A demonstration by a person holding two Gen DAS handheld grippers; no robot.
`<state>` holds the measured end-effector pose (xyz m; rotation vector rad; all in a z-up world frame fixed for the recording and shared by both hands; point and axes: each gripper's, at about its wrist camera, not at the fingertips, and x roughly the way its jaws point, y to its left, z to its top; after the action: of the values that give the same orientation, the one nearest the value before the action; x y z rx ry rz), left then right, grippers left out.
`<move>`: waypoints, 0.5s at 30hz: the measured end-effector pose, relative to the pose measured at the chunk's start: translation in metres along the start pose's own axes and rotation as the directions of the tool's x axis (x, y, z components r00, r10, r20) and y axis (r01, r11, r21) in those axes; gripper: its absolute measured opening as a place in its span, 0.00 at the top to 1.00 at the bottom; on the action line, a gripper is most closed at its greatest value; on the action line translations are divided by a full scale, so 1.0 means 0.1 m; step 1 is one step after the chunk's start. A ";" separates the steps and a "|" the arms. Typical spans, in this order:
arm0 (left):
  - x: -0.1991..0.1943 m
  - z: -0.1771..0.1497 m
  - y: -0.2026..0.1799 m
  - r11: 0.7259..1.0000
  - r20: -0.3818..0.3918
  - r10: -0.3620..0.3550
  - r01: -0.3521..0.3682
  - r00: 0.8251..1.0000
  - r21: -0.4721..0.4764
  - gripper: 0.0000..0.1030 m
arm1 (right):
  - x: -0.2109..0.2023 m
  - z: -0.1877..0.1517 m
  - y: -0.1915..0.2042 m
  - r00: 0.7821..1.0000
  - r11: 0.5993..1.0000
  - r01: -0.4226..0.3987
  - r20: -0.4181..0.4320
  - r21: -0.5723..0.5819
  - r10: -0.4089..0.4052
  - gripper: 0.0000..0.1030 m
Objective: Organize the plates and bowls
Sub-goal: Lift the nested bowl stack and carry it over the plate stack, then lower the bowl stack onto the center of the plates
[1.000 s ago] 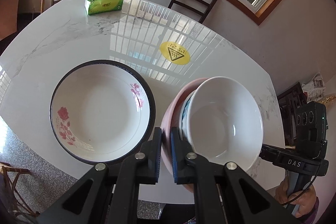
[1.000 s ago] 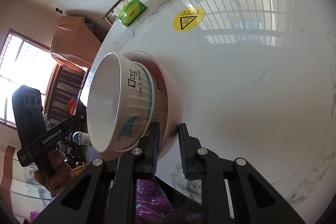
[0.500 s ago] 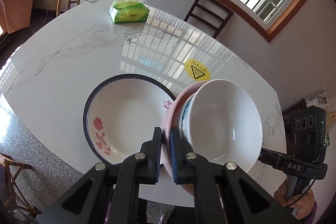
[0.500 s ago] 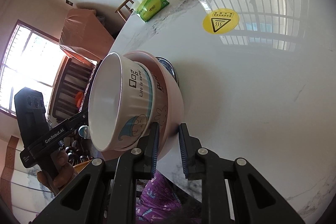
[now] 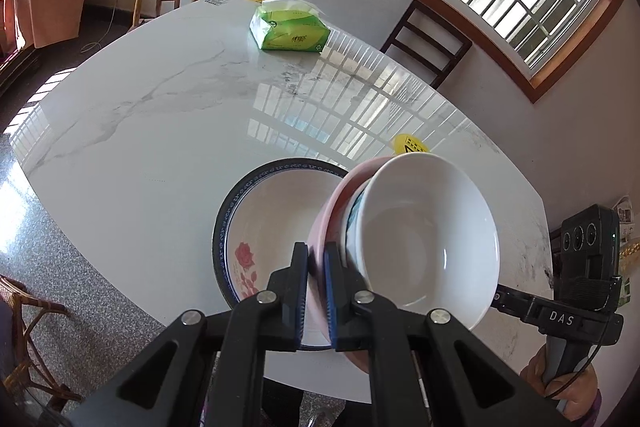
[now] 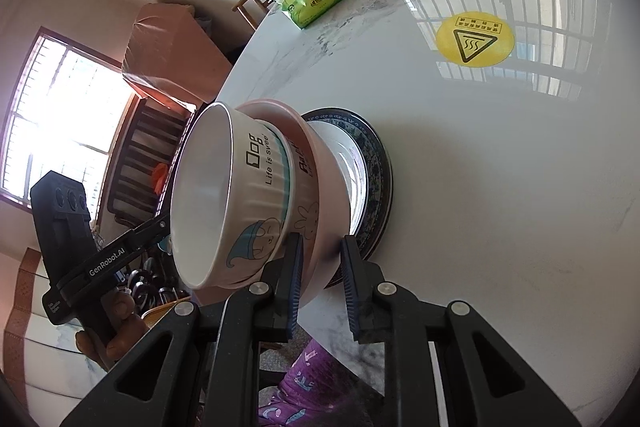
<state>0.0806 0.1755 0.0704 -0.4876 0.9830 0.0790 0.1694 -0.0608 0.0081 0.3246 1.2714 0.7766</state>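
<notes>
A pink bowl [image 5: 326,223] with a white cartoon bowl [image 5: 432,239] nested in it is held above the marble table. My left gripper [image 5: 316,291] is shut on the pink bowl's rim. My right gripper [image 6: 320,287] is shut on the same pink bowl [image 6: 316,187] from the other side; the white bowl [image 6: 248,195] sits inside. A blue-rimmed plate with red roses [image 5: 260,227] lies on the table directly under the bowls, and also shows in the right wrist view [image 6: 372,163].
A green tissue pack [image 5: 288,27] lies at the table's far side. A yellow warning sticker [image 6: 474,39] is on the marble table [image 5: 160,115]. Chairs stand around the table; the near table edge is just below the plate.
Both grippers have carried the stacked bowls leftward, so they now hang over the rose plate instead of beside it.
</notes>
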 end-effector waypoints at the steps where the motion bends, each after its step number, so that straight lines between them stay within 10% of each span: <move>1: 0.01 0.00 0.03 1.000 0.000 0.001 -0.001 1.000 -0.004 0.94 | 0.02 0.01 0.01 1.000 1.000 -0.002 -0.003 -0.001 0.002 0.81; 15: 0.11 0.02 0.25 0.999 -0.018 0.023 -0.024 1.000 -0.036 0.95 | 0.18 0.07 0.08 0.999 1.000 -0.010 -0.030 -0.008 0.010 0.80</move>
<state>0.0815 0.1973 0.0532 -0.5102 1.0063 0.1139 0.1749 -0.0411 0.0018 0.3140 1.2956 0.7976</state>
